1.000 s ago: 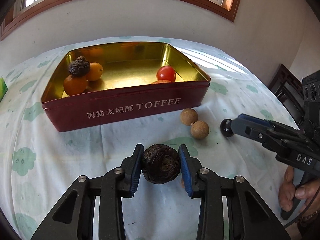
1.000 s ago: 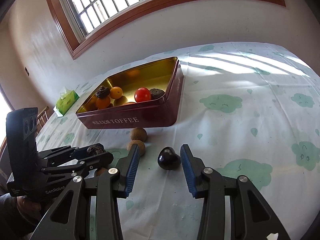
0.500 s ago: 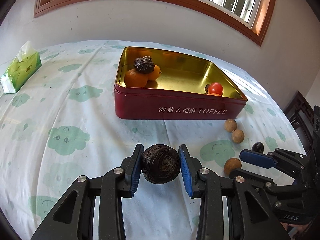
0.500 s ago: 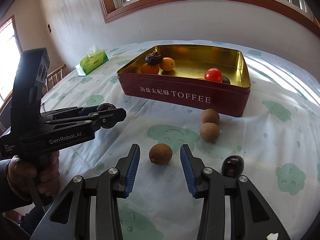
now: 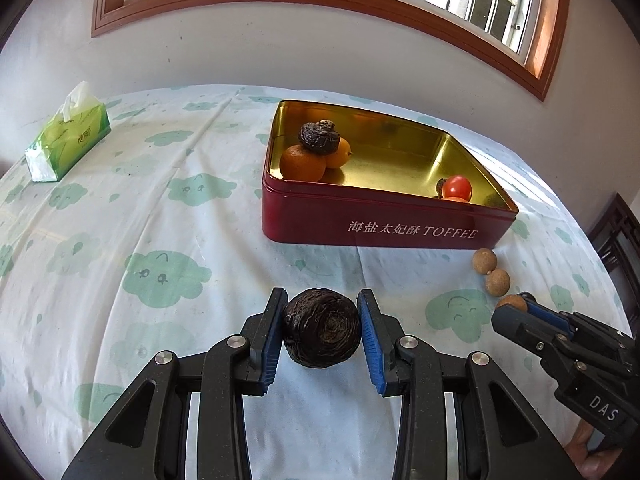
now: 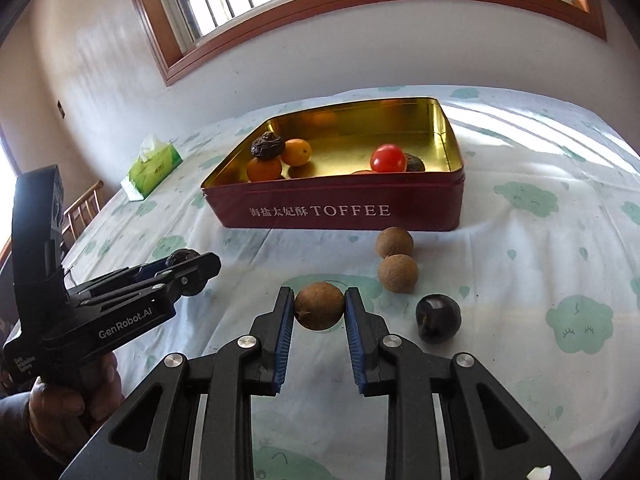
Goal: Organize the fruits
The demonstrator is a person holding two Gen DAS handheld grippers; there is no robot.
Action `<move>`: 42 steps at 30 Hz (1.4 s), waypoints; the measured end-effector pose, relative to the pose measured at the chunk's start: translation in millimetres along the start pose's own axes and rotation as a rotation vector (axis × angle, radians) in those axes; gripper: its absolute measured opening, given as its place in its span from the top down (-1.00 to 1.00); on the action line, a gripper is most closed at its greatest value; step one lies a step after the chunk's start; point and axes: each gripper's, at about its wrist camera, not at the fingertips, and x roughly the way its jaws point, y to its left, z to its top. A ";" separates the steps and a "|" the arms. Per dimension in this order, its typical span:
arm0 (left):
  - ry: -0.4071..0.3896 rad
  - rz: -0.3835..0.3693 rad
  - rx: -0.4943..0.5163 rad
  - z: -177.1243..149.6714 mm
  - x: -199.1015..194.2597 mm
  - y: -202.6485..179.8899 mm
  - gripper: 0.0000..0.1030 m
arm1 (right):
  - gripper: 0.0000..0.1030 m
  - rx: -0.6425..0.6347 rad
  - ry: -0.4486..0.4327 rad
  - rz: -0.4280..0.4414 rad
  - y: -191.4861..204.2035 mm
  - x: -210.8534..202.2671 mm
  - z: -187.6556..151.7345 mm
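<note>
My left gripper [image 5: 322, 297] is shut on a dark wrinkled fruit [image 5: 320, 332], held above the cloud-print cloth. In the right wrist view, my right gripper [image 6: 319, 294] is shut on a round brown fruit [image 6: 319, 313] that rests on the cloth. Two more brown fruits [image 6: 394, 242] [image 6: 397, 273] and a smooth dark fruit [image 6: 438, 319] lie just to its right. Behind them stands the red TOFFEE tin [image 6: 340, 212], holding two oranges [image 6: 264, 169], a red tomato [image 6: 387, 158] and dark wrinkled fruits. The left gripper [image 6: 192, 270] also shows at the left of that view.
A green tissue box [image 5: 68, 136] sits at the far left of the table. A wooden chair [image 6: 84, 204] stands past the left edge, and dark furniture [image 5: 616, 240] past the right edge. A wall with a window lies beyond the tin.
My right gripper has closed its pads onto the brown fruit that lay between them. The left gripper keeps its grip on the wrinkled fruit, and the tin sits further right in its view.
</note>
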 end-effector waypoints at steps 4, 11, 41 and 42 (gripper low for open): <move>-0.050 0.058 0.029 -0.6 -9.2 -5.7 0.28 | 0.55 0.008 -0.014 -0.022 -0.1 -1.8 0.9; -0.088 0.113 0.066 -0.6 -15.0 -12.9 0.28 | 0.55 0.015 -0.027 -0.044 0.8 -0.8 0.0; -0.091 0.176 0.060 -1.6 -14.9 -13.2 0.28 | 0.55 -0.008 -0.064 -0.086 7.3 -6.7 0.5; -0.091 0.175 0.060 -1.6 -14.8 -13.1 0.28 | 0.55 -0.008 -0.065 -0.086 7.3 -6.6 0.5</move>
